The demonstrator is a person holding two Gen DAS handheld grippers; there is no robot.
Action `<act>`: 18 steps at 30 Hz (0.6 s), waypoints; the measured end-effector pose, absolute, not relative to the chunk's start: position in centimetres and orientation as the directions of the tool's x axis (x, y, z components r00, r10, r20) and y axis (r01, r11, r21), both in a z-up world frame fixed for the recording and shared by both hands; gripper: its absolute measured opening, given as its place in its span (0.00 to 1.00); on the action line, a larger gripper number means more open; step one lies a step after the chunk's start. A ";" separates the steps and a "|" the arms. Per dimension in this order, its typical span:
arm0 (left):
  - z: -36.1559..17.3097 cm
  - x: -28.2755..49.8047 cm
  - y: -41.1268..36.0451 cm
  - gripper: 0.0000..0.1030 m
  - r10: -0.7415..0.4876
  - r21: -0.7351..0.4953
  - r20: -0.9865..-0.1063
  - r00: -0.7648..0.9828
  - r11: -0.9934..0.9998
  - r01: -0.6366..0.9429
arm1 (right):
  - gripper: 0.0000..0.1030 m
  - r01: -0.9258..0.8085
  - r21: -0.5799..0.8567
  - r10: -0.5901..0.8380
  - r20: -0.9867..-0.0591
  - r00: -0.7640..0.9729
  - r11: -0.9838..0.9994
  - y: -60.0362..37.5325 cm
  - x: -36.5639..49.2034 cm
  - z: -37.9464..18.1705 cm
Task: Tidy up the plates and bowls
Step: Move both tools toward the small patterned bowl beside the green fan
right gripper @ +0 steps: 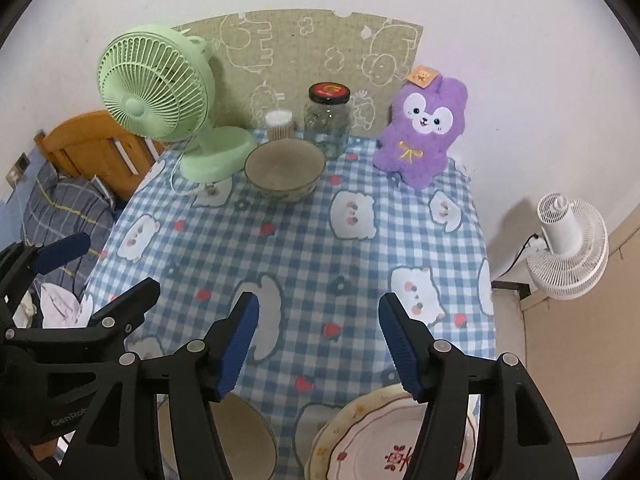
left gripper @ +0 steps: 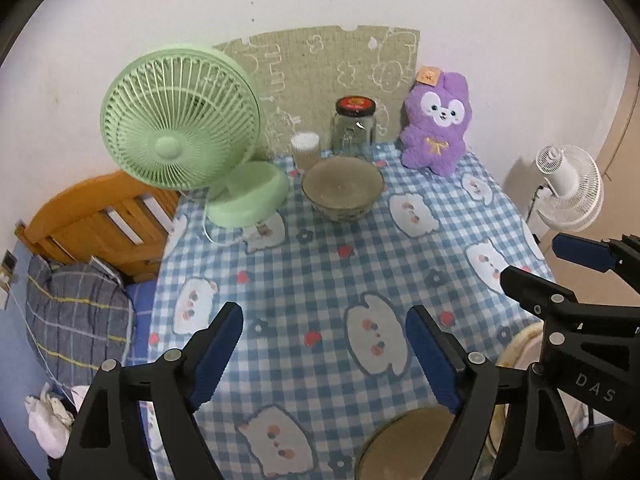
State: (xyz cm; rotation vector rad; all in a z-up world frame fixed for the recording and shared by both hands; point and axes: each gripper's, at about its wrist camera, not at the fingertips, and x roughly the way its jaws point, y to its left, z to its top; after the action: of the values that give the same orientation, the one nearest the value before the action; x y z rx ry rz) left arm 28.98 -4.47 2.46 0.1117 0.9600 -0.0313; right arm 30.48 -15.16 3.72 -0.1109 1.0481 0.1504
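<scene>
Left gripper: spread wide, holding nothing, poised above the counter at the lower centre of the left wrist view. Right gripper: likewise spread and empty, lower centre of the right wrist view. Both apparently held high and back from the dishes, probably to survey the layout before a first pick.

Location of task items:
- Far bowl: upper centre of the right wrist view, upright, mouth facing up, seated on its foot. Parked just in front of the jar and the cotton swab tub, beside the base of the green fan. Likely the stacking spot, being clear of the counter edge.
- Near bowl: bottom of the right wrist view, left of centre, partly hidden behind the left finger of the right gripper. Upright, mouth up.
- Plate: bottom of the right wrist view, right of centre, lying flat, face up, beside the near bowl; whether the two rims touch cannot be told.

Orientation: all three items round, no long axis in plan; each symmetry axis vertical. Printed motif at the plate centre partly cut off by the frame edge.

Purple plush toy at the upper right, well apart from the dishes.
</scene>
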 end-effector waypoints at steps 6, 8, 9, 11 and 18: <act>2.8 30.8 -3.8 0.88 0.031 0.069 -0.808 0.588 0.997 0.042 | 0.64 -0.176 -0.067 0.037 -0.850 0.526 0.982 -14.7 31.7 4.1; 2.9 31.3 -3.6 0.91 0.053 0.085 -0.804 0.592 0.996 0.027 | 0.64 -0.177 -0.066 0.039 -0.845 0.533 0.982 -14.6 32.2 4.2; 2.9 31.6 -3.5 0.92 0.063 0.094 -0.801 0.596 0.995 0.021 | 0.64 -0.179 -0.058 0.047 -0.845 0.533 0.982 -14.6 32.4 4.2; 2.9 32.0 -3.3 0.92 0.066 0.094 -0.798 0.599 0.995 0.015 | 0.64 -0.178 -0.047 0.056 -0.844 0.533 0.983 -14.5 32.9 4.2; 2.9 33.7 -2.8 0.93 0.083 0.110 -0.783 0.616 0.994 0.006 | 0.64 -0.163 -0.015 0.078 -0.832 0.550 0.987 -14.3 35.0 4.4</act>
State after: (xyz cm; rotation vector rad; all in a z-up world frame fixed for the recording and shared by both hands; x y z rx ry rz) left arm 33.73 -2.78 2.94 0.1055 0.9059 0.0447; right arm 34.97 -14.26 4.35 -0.0944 0.9789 0.1424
